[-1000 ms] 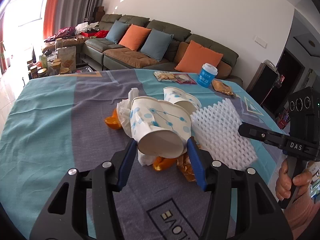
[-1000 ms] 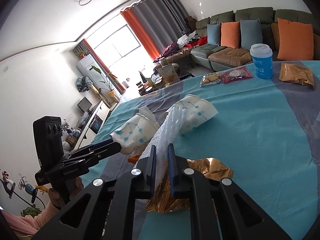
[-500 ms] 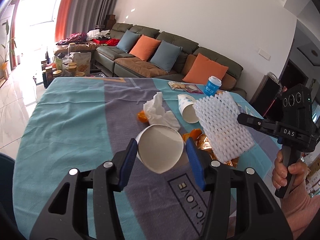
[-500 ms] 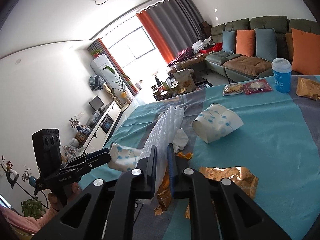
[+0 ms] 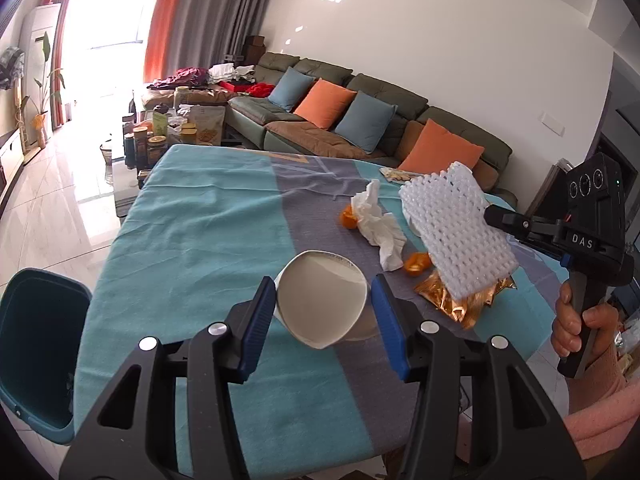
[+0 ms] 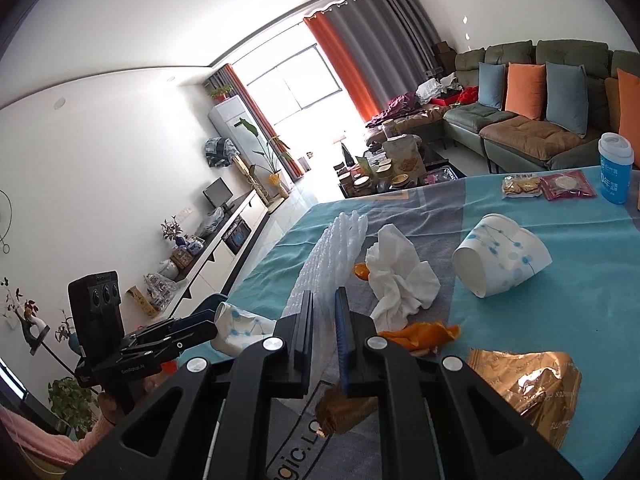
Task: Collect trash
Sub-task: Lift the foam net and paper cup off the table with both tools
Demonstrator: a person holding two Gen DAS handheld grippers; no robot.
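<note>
Left wrist view showed the left gripper [image 5: 323, 308] clamping a white blue-patterned paper cup [image 5: 321, 298] at lower centre, while the right gripper [image 6: 325, 316] pinched a white foam net sheet [image 6: 332, 256] mid-frame.

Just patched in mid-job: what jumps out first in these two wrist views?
The left gripper holds a squashed paper cup above the table's near edge, with a teal trash bin beside the table at far left. The right gripper pinches a white foam net sheet in the air. Under it on the tablecloth lie a crumpled tissue, orange peel and a gold wrapper.
</note>
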